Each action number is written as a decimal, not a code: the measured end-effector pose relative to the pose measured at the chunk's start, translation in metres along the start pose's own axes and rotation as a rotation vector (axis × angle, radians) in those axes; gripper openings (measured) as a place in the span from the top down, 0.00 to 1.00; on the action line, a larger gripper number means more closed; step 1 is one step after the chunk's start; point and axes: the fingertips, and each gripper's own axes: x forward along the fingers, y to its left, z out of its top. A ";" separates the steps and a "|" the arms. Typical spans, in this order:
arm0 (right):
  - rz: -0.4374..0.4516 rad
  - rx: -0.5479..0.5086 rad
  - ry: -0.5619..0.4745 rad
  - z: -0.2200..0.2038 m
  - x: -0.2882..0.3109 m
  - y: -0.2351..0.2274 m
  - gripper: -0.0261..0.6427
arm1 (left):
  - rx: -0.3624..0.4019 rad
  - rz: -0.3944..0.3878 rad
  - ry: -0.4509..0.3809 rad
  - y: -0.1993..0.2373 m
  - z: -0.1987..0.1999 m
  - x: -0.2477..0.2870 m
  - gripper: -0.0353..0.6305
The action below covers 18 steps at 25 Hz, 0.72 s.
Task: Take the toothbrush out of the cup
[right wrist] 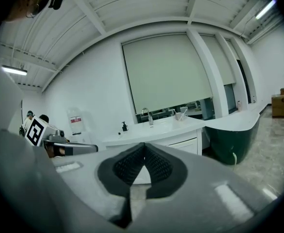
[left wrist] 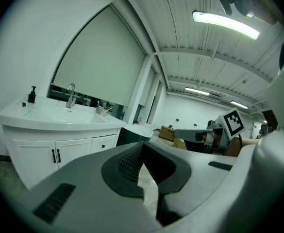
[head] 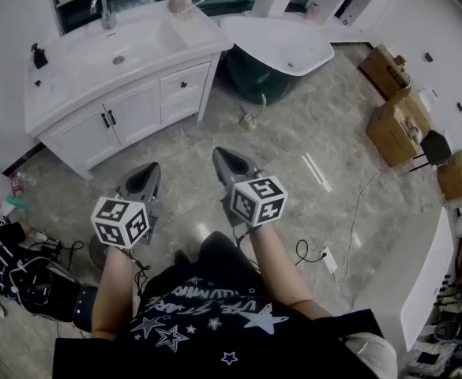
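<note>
Cup (head: 179,5) with toothbrush (head: 198,3) on vanity's (head: 136,93) back corner.
Left gripper (head: 149,167), right gripper (head: 219,153) clenched empty, well short: nothing reachable yet.

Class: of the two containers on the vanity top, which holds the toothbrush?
The pale cup at the right rear corner; the black pump bottle at the left end has none.

A bathroom display in a bare hall: white vanity (head: 136,113) with sink (head: 120,54) and tap (head: 103,10), tub (head: 254,73), cardboard boxes (head: 396,125), ribbed industrial ceiling (left wrist: 200,62).
</note>
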 end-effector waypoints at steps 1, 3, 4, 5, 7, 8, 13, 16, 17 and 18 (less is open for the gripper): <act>-0.006 0.001 -0.001 0.000 0.000 -0.002 0.96 | -0.005 -0.002 -0.001 0.001 0.000 0.001 0.94; -0.017 0.004 -0.006 0.003 0.000 -0.007 0.96 | -0.006 -0.007 -0.003 0.002 0.002 0.003 0.94; -0.022 0.005 -0.007 0.004 0.001 -0.009 0.96 | -0.005 -0.008 -0.002 0.003 0.004 0.005 0.94; -0.024 0.004 -0.005 0.005 0.003 -0.012 0.96 | -0.004 -0.008 0.000 0.004 0.005 0.008 0.94; -0.023 0.005 0.003 0.005 0.010 -0.017 0.96 | -0.008 -0.006 0.004 0.008 0.006 0.013 0.94; -0.020 0.007 0.006 0.004 0.014 -0.020 0.96 | -0.011 -0.003 0.006 0.011 0.005 0.016 0.94; 0.005 0.019 0.019 0.003 0.048 -0.039 0.96 | -0.021 0.023 0.020 0.032 0.005 0.039 0.94; 0.030 0.026 0.016 0.011 0.074 -0.056 0.96 | -0.019 0.040 0.024 0.046 0.013 0.061 0.94; 0.041 0.029 0.014 0.014 0.083 -0.062 0.96 | -0.019 0.046 0.027 0.052 0.017 0.069 0.94; 0.053 0.034 0.012 0.017 0.092 -0.068 0.96 | -0.020 0.053 0.031 0.057 0.020 0.078 0.94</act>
